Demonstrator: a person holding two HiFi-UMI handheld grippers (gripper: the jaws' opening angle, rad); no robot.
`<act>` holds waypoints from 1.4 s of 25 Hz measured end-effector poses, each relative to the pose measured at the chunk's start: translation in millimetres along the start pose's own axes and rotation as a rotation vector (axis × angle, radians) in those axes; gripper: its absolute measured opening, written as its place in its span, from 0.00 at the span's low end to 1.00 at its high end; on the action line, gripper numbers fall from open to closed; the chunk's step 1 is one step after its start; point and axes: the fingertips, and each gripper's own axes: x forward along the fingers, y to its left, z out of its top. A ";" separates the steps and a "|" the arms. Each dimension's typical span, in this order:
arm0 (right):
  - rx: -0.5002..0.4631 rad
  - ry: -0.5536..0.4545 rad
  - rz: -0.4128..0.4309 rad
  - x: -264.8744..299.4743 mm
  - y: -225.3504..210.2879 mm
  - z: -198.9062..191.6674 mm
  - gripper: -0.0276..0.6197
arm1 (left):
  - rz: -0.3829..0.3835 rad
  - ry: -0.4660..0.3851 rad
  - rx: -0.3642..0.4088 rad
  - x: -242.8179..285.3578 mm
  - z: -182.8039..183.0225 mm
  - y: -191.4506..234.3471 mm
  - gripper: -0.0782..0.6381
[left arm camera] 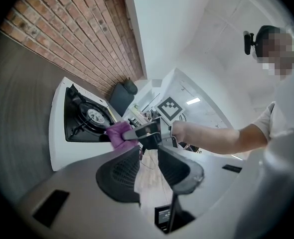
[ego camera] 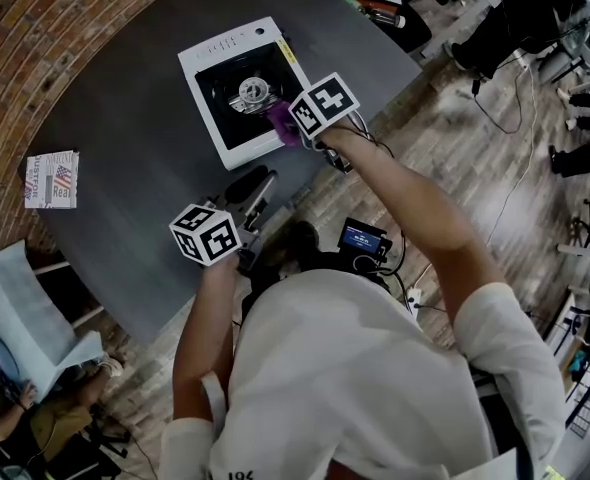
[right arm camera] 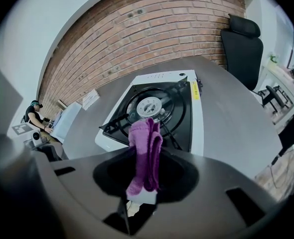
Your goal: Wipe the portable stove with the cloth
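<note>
Purple throughout on the folded terry cloth (right arm camera: 146,153). White casing, black cooking well, silver burner and a yellow edge label on the square portable stove (ego camera: 237,93). Dark grey on the round table (ego camera: 125,138). Red-brown bricks, pale mortar on the wall (right arm camera: 152,29). Black-and-white square markers on the cubes of the left gripper (ego camera: 257,190) and right gripper (ego camera: 290,126); dark grey jaws.

A printed leaflet (ego camera: 52,179) lies on the grey table (ego camera: 125,118) (near its left edge), a brick wall (right arm camera: 152,29) behind and a black office chair (right arm camera: 241,46) beside.
</note>
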 end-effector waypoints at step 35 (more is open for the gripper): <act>-0.232 -0.257 -0.048 -73.5 -41.5 -31.5 0.21 | 0.100 -0.023 -0.005 38.2 -25.6 -12.0 0.26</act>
